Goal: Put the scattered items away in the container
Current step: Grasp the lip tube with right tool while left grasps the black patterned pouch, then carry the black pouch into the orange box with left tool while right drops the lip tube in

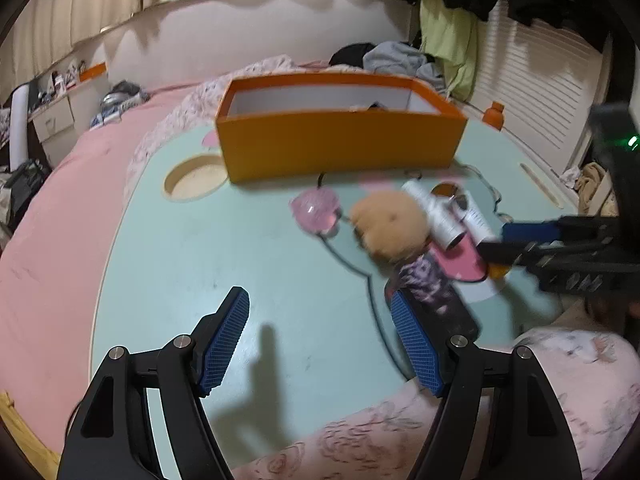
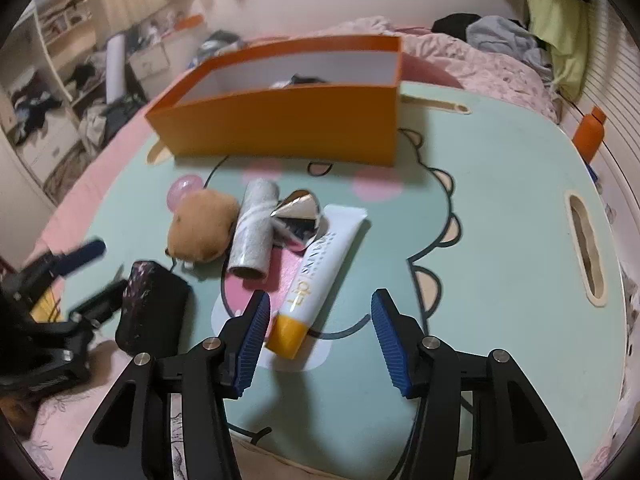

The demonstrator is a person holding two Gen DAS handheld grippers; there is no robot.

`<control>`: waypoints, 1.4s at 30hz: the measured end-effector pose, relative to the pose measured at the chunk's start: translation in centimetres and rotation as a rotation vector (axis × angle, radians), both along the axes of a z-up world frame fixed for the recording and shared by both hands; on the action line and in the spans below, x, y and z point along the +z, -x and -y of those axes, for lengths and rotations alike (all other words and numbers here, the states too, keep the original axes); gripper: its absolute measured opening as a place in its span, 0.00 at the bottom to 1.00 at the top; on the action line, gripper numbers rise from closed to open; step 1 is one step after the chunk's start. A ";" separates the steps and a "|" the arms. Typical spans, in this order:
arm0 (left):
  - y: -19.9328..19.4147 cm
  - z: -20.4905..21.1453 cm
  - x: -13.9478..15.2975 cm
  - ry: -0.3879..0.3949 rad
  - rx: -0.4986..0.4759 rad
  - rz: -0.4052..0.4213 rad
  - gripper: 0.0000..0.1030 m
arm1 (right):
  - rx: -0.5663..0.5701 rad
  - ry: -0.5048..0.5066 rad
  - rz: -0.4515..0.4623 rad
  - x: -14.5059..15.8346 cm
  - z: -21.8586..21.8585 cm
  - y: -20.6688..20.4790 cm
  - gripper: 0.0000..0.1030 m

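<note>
Crowding is risking a knock: right tool (image 2: 318, 322), spread wide, is straddling the white yellow-capped plastic tube (image 2: 320, 272); left tool (image 1: 320, 344), also wide, is flanking the dark floral pouch (image 1: 436, 296).

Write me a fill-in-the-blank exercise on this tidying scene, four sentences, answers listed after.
1. The container on the lap table is coloured ____.
2. The white tube has a cap coloured ____.
3. The right gripper has its jaws ____, holding nothing.
4. The brown plush toy lies between the grey roll and a ball coloured ____.

Missing words: orange; yellow; open; pink
</note>
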State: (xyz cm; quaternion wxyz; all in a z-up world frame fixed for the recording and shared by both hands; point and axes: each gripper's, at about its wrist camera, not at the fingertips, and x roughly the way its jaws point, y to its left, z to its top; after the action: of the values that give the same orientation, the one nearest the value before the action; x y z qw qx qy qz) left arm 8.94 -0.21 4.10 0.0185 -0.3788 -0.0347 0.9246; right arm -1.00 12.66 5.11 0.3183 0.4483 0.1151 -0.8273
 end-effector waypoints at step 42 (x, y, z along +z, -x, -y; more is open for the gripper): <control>6.3 0.6 6.2 -0.145 -0.117 -0.084 0.28 | -0.052 0.311 -0.166 7.5 -1.9 2.1 0.18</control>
State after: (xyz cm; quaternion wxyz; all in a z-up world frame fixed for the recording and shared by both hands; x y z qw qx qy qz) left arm 2.64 -0.78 10.28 0.1011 -0.3387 -0.0784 0.9321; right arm -3.14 14.56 12.57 0.3518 0.3264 0.0001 -0.8773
